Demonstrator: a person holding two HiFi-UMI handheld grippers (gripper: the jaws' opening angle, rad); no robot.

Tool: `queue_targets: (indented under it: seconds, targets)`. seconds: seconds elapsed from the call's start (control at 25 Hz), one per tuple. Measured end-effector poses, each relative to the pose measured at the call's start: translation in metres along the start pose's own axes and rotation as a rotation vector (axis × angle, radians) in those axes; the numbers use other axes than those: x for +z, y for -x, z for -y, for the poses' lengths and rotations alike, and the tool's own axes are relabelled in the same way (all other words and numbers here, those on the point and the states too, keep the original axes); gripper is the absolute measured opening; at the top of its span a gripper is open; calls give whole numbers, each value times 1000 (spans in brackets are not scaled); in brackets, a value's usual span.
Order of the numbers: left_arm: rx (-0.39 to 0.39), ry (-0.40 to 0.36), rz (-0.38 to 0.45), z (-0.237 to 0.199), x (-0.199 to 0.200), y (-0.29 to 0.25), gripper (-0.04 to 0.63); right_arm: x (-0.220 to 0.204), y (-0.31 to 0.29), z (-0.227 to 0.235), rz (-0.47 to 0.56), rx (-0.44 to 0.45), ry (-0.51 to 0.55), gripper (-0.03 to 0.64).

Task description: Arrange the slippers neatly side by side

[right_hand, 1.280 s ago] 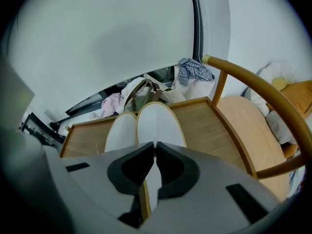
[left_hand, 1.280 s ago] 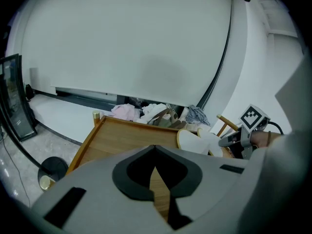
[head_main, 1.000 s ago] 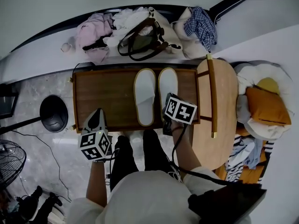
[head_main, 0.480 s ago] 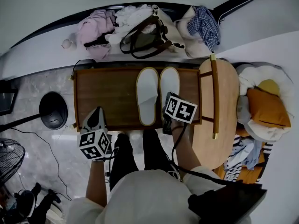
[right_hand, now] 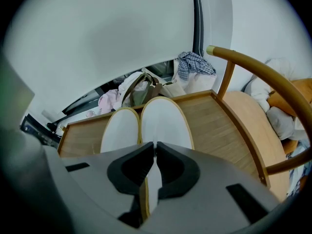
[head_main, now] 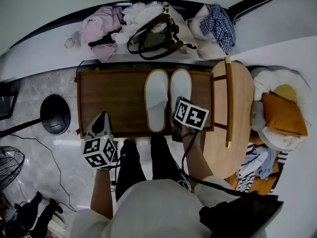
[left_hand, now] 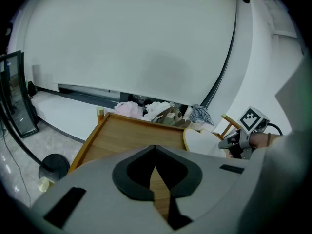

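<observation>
A low wooden table (head_main: 114, 100) lies under both grippers, with a curved wooden chair (head_main: 233, 108) just right of the right gripper (right_hand: 155, 144) and a brown handbag (head_main: 153, 41) among heaped clothes (head_main: 101, 31) beyond the table's far edge. The white left slipper (right_hand: 119, 130) and right slipper (right_hand: 165, 121) lie edge to edge on the table, toes pointing away, straight ahead of the right gripper; its jaws are drawn narrow, pinched on the right slipper's near heel rim. The left gripper (left_hand: 155, 147) hangs well apart to the left over bare wood, jaw tips together with nothing between.
</observation>
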State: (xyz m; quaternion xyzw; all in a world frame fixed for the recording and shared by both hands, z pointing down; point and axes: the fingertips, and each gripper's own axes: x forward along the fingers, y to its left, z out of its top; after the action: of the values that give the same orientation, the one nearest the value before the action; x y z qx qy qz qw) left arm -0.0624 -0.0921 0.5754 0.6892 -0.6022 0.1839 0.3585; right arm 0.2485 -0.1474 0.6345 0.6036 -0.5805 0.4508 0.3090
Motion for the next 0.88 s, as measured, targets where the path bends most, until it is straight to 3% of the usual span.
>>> queue_targets:
  seconds: [0.6, 0.88]
  targets:
    - [-3, 6, 12, 5, -3, 3, 17, 0, 3, -1, 8, 55, 17, 49]
    - [-34, 27, 38, 18, 0, 3, 17, 0, 10, 2, 16, 61, 28, 110]
